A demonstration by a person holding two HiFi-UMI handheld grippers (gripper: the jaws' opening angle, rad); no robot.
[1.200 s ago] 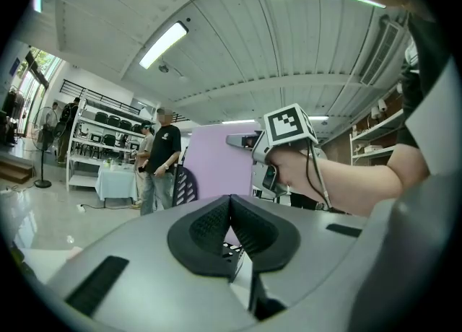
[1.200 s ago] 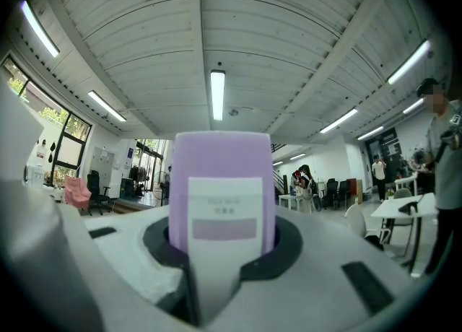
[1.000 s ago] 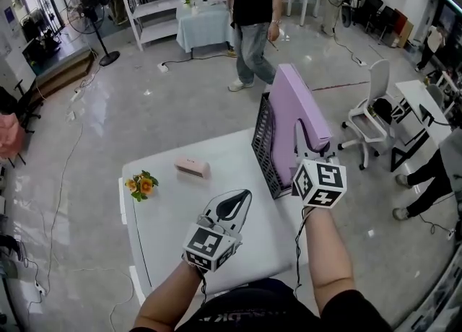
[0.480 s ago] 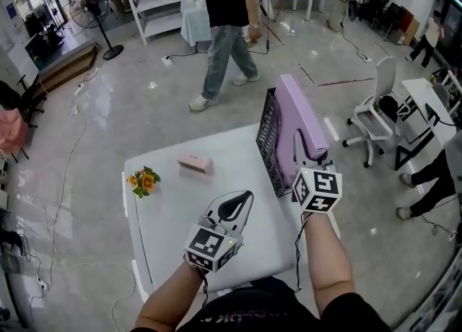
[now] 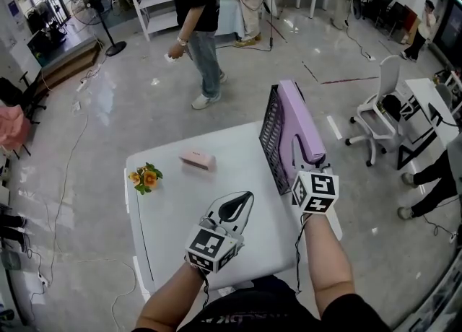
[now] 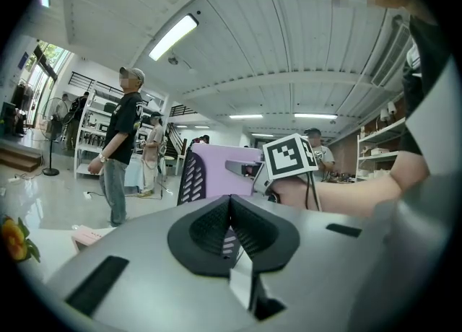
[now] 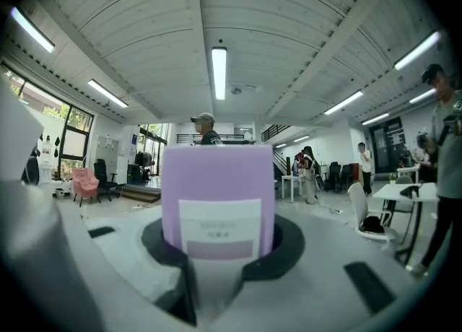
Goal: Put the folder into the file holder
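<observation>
Table [image 5: 173,215], white, carries the lot. Ref pt is file holder [image 5: 271,139]: black mesh, upright, at table's right edge in head view. Person [image 5: 193,27] in dark top & jeans is on the floor well beyond holder. White office chair [image 5: 375,110] stands off to holder's right, clear of table.

Folder [image 5: 302,118]: lilac, thick, standing on edge in holder, flat against the right side of the mesh wall. Its top pokes above the mesh, and the spine w/ white label faces the person. Can't tell whether its bottom edge is fully seated.

Right gripper [image 5: 307,166] is at holder's near end, level w/ folder's spine. Jaws are approx half spread around the spine, w/ a pad on each side, so it has hold of the folder. Jaws have just been opening a bit, folder btwn them.

Left gripper [image 5: 245,197] hangs over table, near-left of holder & apart from it. Jaws are pressed fully together w/ nothing btwn them.

Pink box [image 5: 197,159] lies flat on table, left of holder, well apart. Flowers [image 5: 144,177], a small orange-yellow sprig, lie further left of holder again, by table's far-side edge from it.
</observation>
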